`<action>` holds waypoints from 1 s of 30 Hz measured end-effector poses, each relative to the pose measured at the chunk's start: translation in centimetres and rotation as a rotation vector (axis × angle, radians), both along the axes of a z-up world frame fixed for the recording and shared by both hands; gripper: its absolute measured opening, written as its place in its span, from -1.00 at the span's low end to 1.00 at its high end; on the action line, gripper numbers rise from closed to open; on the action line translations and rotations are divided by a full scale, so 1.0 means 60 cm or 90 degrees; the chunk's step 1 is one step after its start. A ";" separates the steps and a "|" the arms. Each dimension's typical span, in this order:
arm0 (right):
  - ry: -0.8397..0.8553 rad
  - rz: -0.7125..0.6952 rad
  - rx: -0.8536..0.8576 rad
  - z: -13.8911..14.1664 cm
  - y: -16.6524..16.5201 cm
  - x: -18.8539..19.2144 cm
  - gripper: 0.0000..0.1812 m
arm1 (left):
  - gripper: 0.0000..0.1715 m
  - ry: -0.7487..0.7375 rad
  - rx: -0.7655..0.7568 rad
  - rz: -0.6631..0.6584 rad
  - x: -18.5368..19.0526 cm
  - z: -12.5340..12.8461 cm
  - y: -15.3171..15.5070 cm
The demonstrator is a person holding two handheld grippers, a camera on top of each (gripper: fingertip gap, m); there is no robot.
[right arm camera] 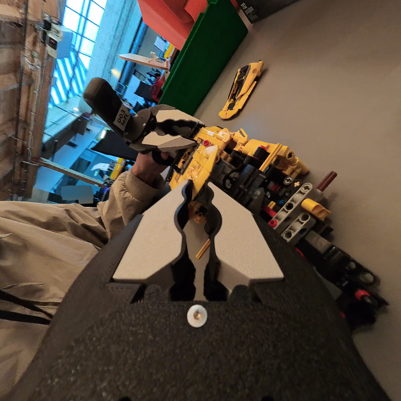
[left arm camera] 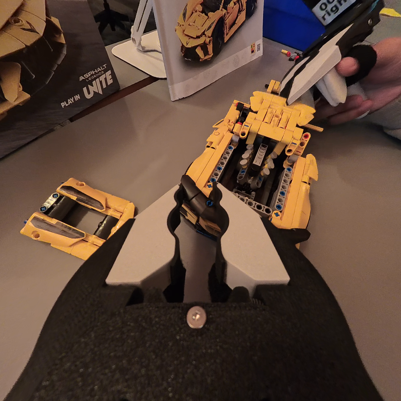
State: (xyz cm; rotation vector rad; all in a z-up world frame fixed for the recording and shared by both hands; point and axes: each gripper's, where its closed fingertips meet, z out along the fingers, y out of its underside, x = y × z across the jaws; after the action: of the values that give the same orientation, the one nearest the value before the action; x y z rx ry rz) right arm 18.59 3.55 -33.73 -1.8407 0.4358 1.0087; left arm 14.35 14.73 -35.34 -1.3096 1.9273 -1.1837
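A yellow and black brick-built car (left arm camera: 260, 152) lies on the grey table (left arm camera: 141, 152) with its roof off and its engine bay showing. My left gripper (left arm camera: 197, 191) is shut on the car's near black and yellow corner. It also shows in the right wrist view (right arm camera: 195, 136), clamped on that end. My right gripper (right arm camera: 197, 188) is shut on a yellow panel at the car's (right arm camera: 249, 156) other end. It shows in the left wrist view (left arm camera: 286, 95), with its tips on the far yellow end. A detached yellow panel (left arm camera: 76, 217) lies flat to the left, apart from both grippers.
A car kit box (left arm camera: 43, 65) and a booklet (left arm camera: 217, 43) on a white stand (left arm camera: 138, 52) stand at the back. A blue bin (left arm camera: 288, 21) and small loose pieces (left arm camera: 290, 54) are at the back right. A green bin (right arm camera: 201, 54) borders the table. A person's beige sleeve (right arm camera: 65, 227) is close by.
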 end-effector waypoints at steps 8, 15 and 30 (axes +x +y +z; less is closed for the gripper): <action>-0.080 -0.011 -0.073 0.008 -0.033 0.010 -0.59 | -0.23 -0.090 -0.031 -0.053 -0.026 0.070 -0.021; -0.342 -0.028 -0.038 0.011 -0.017 -0.001 -0.42 | -0.32 -0.029 0.099 -0.148 -0.022 0.049 -0.101; -0.344 -0.030 -0.104 -0.012 -0.007 -0.005 -0.70 | -1.00 0.043 0.189 -0.205 0.032 0.002 -0.135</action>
State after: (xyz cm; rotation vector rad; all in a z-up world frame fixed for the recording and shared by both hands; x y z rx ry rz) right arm 18.32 3.13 -34.47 -2.1413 0.2341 0.4205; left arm 16.24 6.63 -35.22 -0.9192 2.3215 -0.9541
